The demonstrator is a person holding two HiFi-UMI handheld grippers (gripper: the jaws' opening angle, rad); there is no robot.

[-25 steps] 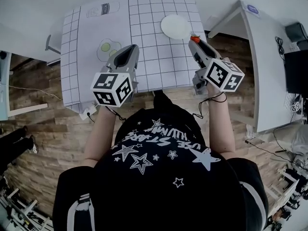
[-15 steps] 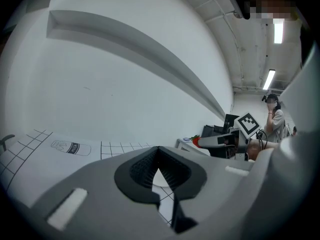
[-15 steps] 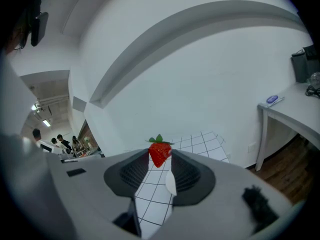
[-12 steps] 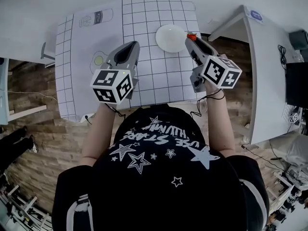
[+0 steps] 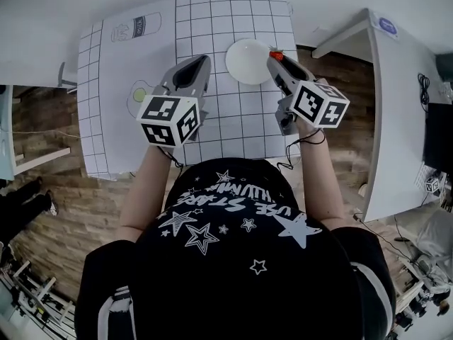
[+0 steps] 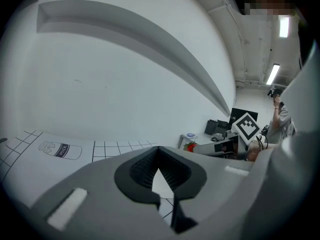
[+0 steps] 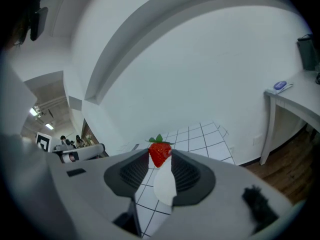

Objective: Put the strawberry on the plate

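Black star-print shirt (image 5: 233, 261) — grey left tool (image 5: 201, 61), right tool (image 5: 272, 57).

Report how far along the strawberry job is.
Done: the strawberry is picked up, pinched at the tips of the right tongs. In hand: it hangs at the right rim of the plate, which is bare. Left: bring it over the plate, set it down and open. The left tongs are shut on nothing, above the grid mat.
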